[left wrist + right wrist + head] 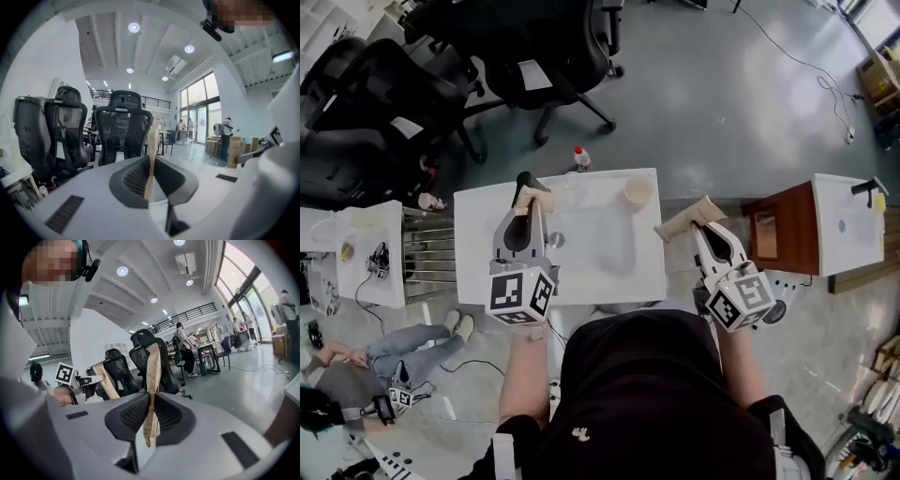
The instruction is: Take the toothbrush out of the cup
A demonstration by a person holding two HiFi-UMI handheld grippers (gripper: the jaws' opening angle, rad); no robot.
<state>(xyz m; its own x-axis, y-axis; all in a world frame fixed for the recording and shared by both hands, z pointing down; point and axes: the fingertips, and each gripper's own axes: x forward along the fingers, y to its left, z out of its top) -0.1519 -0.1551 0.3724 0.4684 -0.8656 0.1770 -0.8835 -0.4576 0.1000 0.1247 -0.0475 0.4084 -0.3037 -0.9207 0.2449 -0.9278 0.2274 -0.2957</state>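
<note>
Beige cup (637,192), upright, mouth open upward, near far edge of white table (600,267)

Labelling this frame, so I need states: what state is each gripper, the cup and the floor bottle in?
Left gripper: shut, nothing between its pads.
Right gripper: shut, empty.
Cup: upright on the table, no toothbrush visible in it.
Bottle: upright on the floor.

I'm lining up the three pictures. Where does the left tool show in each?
Head view: left tool left of centre, over the table.
Left gripper view: left tool bottom centre.
Right gripper view: left tool at left.
Shared landmark: black office chairs.
</note>
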